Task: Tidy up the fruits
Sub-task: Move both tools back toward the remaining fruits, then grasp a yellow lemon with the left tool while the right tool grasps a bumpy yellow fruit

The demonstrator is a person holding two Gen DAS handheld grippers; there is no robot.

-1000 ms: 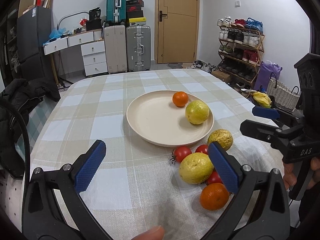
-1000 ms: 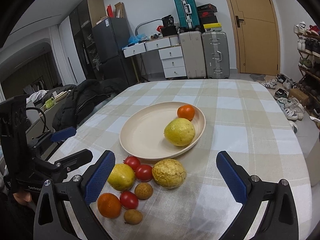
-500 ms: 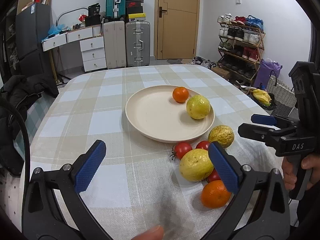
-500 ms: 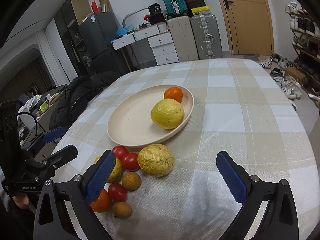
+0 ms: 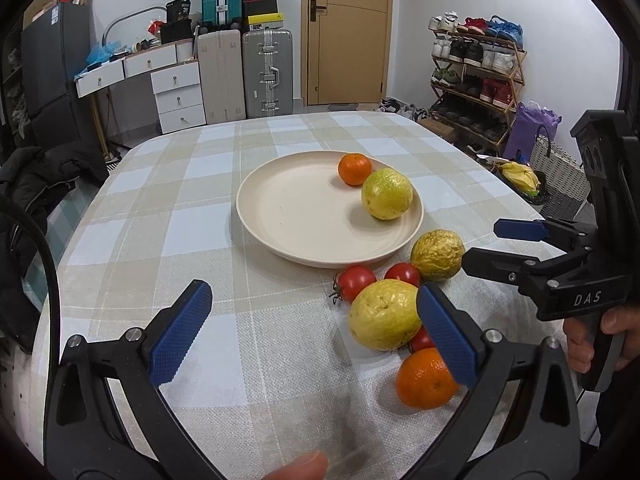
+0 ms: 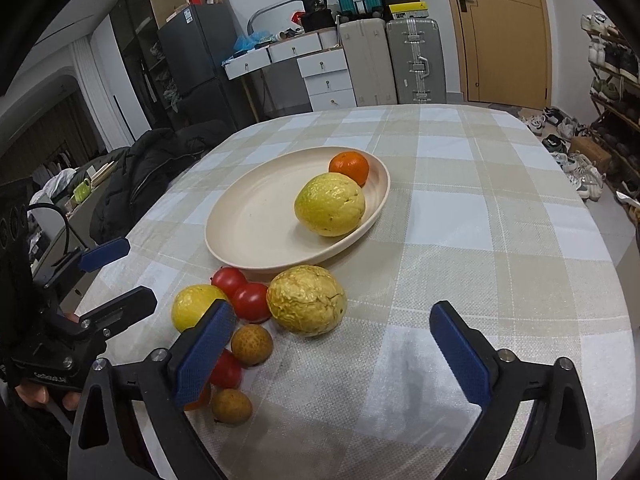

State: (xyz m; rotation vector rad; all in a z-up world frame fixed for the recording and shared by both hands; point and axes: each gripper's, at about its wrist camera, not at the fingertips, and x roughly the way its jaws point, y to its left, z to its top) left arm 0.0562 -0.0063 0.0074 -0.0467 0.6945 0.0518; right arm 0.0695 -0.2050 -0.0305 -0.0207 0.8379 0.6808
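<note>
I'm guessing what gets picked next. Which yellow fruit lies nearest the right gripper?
The wrinkled, golden one, on the cloth just outside the plate, straight ahead of the open right gripper. The smooth ones lie on the plate and further left.

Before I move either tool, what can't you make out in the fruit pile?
- Orange: right wrist view, mostly behind the right tool finger.
- Third tomato: left wrist view, wedged behind the yellow fruit and left tool finger.
- Two small brown fruits: absent from the left view.
</note>
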